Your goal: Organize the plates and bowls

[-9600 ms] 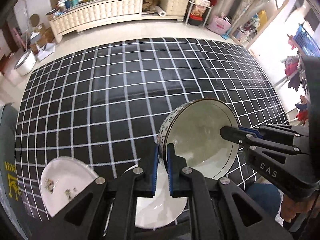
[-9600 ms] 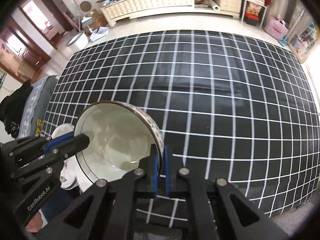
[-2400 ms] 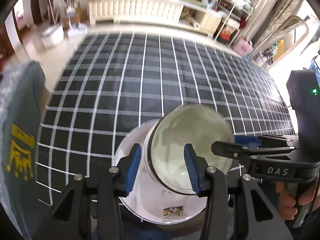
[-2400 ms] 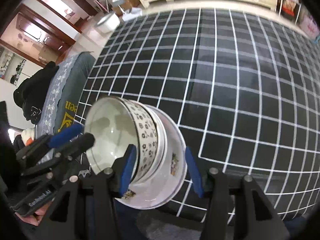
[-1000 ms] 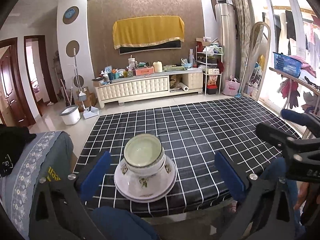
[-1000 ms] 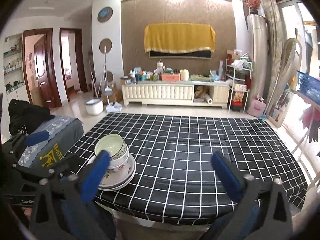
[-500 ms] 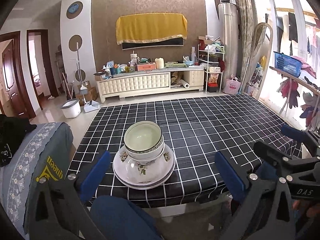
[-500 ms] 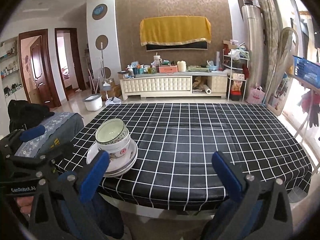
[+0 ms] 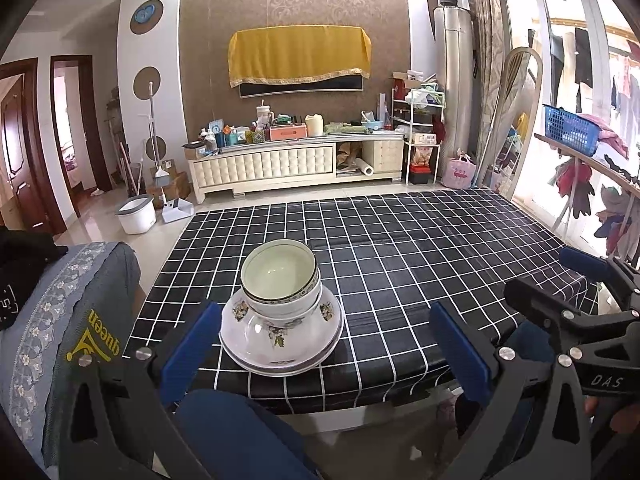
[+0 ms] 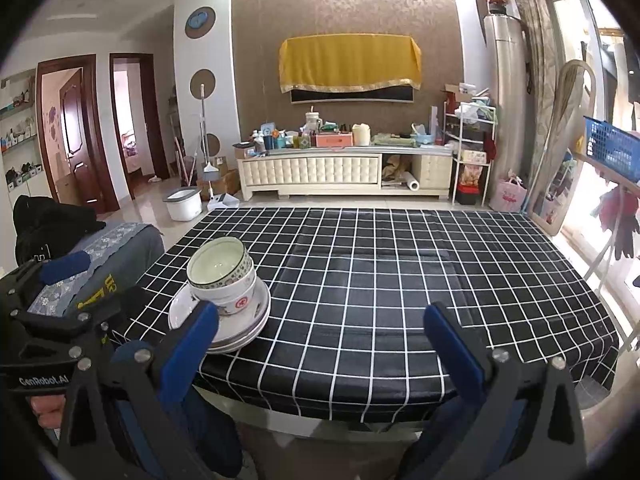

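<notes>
Stacked bowls and plates on a checked tablecloth, both grippers empty.
Left wrist view: left gripper (image 9: 324,344) spread wide, short of the bowls (image 9: 280,280) nested on plates (image 9: 280,354) near the tablecloth's (image 9: 420,256) front-left edge. Right wrist view: right gripper (image 10: 320,344) likewise wide apart; stack (image 10: 222,276) ahead-left.

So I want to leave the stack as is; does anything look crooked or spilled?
Only slightly: the top bowl sits tilted in the bowl beneath it. The plates lie flat near the table edge. Nothing spilled.

Black white-gridded tablecloth (image 9: 400,248), floral plates (image 9: 280,344)
</notes>
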### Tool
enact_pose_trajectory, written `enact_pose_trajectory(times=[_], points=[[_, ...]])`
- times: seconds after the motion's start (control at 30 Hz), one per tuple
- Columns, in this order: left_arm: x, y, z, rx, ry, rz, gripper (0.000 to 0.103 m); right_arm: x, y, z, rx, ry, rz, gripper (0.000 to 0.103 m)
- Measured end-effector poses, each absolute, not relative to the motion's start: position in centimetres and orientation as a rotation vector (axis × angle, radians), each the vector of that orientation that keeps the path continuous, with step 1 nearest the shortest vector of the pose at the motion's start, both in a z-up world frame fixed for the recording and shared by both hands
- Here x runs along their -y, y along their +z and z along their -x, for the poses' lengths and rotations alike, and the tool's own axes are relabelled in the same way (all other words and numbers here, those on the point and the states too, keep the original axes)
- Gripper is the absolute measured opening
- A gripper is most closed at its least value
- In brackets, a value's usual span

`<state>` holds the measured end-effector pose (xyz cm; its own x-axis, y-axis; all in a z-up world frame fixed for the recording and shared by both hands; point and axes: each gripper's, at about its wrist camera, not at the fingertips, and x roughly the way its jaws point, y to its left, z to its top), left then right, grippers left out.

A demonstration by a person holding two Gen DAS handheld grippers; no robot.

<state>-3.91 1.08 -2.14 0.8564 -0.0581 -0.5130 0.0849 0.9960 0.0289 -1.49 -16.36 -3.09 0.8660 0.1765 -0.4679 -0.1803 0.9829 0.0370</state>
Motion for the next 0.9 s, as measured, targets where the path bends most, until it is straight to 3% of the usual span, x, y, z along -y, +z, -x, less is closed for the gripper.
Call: enact_pose_trajectory(times=[0.9], points=[[-1.07, -2.20, 4.20, -0.555, -0.090, -0.027, 0.103, 16.46, -2.95, 1.60, -0.499, 0.190, 0.019, 0.103]])
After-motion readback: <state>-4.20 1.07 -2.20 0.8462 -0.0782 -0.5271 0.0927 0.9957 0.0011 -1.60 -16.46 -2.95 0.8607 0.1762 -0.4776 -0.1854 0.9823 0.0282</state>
